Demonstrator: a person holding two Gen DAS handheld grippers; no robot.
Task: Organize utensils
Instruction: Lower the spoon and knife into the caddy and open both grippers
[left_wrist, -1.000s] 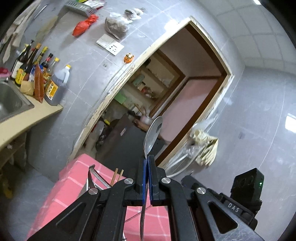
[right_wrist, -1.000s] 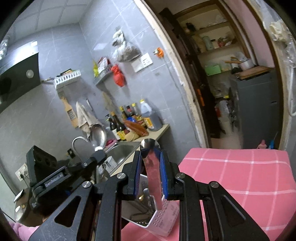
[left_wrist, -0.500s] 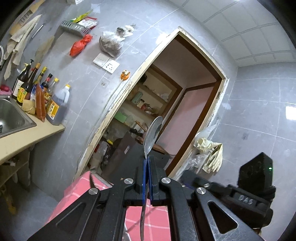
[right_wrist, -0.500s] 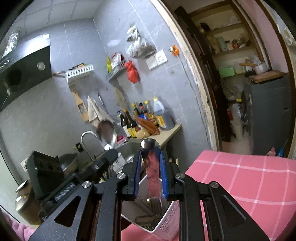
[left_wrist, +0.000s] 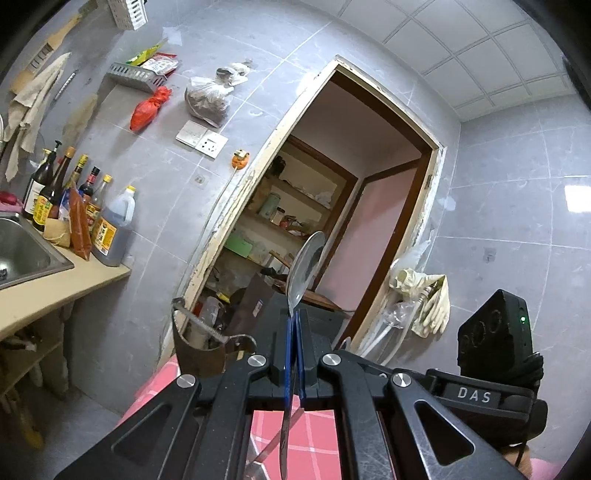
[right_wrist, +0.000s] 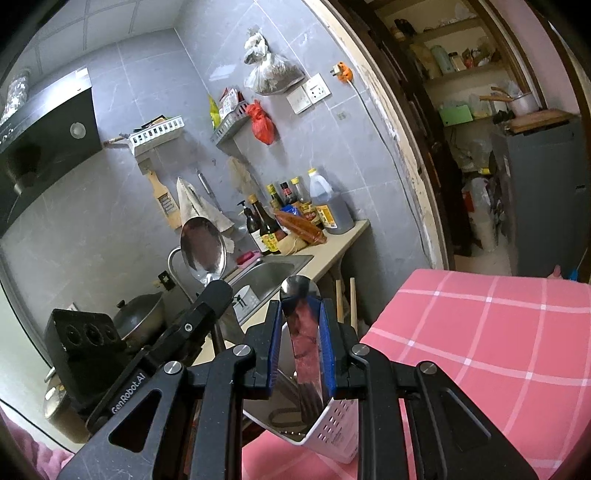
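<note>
My left gripper (left_wrist: 294, 325) is shut on the handle of a large steel spoon (left_wrist: 305, 267), bowl up, held in the air; it also shows in the right wrist view (right_wrist: 203, 251). My right gripper (right_wrist: 301, 317) is shut on the handle of a second steel utensil (right_wrist: 303, 332), held above a white perforated utensil basket (right_wrist: 334, 439) on the pink checked tablecloth (right_wrist: 480, 350). A brown peeler (left_wrist: 199, 343) and wooden chopsticks (right_wrist: 345, 299) stick up from the basket.
A counter with a steel sink (right_wrist: 266, 273) and several sauce bottles (right_wrist: 295, 218) stands to the left of the table. A doorway (left_wrist: 332, 221) opens to a pantry with shelves. A pot (right_wrist: 140, 314) sits near the sink.
Both grippers have risen and tilted, keeping their utensils. The peeler now shows higher in the left view, and the basket sits lower below my right gripper.
</note>
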